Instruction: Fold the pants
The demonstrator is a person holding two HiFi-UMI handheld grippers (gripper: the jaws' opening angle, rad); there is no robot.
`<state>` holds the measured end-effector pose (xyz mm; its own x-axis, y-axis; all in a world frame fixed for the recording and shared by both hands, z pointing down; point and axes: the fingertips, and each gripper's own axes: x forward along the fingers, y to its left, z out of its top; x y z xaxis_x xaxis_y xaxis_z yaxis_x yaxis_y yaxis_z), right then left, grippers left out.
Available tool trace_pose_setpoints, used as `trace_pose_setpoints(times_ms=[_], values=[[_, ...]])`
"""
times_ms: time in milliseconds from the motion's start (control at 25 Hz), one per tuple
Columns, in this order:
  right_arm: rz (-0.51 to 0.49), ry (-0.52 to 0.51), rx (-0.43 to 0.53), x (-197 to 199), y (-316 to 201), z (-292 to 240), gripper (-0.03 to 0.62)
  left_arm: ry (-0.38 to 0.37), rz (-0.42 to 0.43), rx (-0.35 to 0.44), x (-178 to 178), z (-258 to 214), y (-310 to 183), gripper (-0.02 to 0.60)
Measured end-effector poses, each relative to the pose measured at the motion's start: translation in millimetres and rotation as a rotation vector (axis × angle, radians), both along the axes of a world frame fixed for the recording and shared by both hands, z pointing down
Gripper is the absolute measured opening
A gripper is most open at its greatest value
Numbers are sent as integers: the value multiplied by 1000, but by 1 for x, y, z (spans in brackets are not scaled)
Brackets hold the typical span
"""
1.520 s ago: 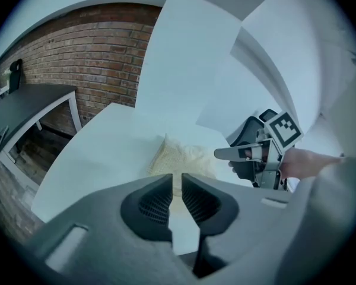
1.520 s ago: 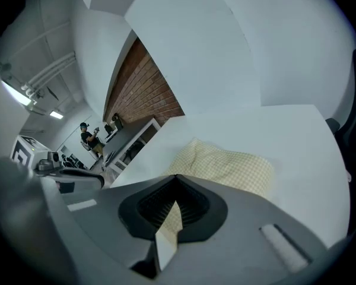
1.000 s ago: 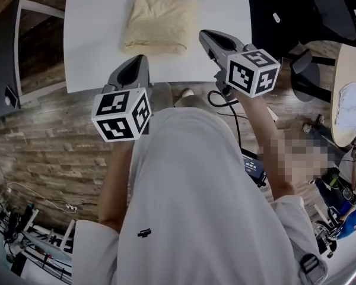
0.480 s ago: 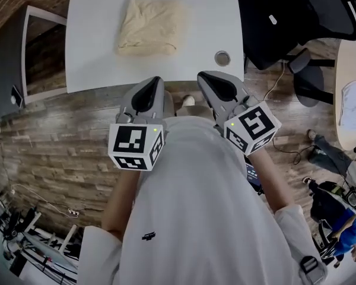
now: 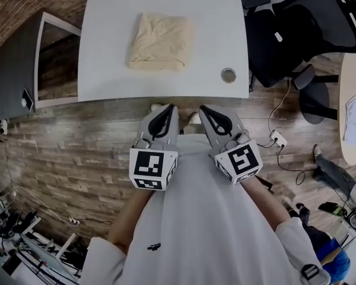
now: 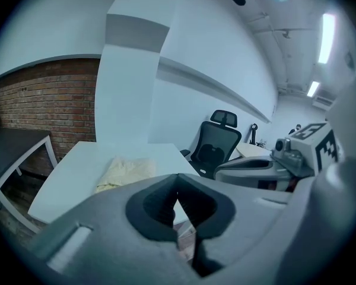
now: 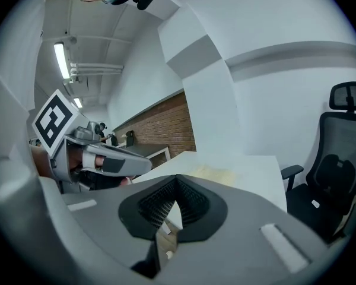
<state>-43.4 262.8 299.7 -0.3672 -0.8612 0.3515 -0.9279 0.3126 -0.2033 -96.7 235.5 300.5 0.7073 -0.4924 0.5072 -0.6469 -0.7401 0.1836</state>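
The white table [image 5: 101, 52] is free of both tools now. A second ago the two grippers hung at its near edge, close to the cloth, and they have since drawn back to the person's chest, side by side above the wooden floor [image 5: 77, 135]. The pants [image 5: 160, 42] lie where they were, a compact cream bundle toward the middle of the table, touched by nothing. Judged from that, the fold looks finished and the hands are retiring rather than reaching. The left gripper [image 5: 167, 108] has its jaws pressed together with nothing between them, and the right gripper [image 5: 204, 108] is the same — closed on air. There is generous room to move in front: bare tabletop surrounds the bundle on every side, and the near edge is well apart from it. The right is the tighter side, where a black office chair [image 5: 285, 34] sits just beside the table's corner. A small round cap [image 5: 228, 75] is set in the tabletop near the front right edge — probably the only thing there a returning jaw might catch.
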Motion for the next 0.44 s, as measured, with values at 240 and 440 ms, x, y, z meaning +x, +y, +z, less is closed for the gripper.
trace_pose_setpoints(times_ms=[240, 440], values=[[17, -43, 8, 0, 0, -2, 6, 14, -4, 13, -6, -3, -3, 2], [-65, -84, 26, -25, -32, 5, 6, -3, -3, 72, -18, -4, -29, 2]])
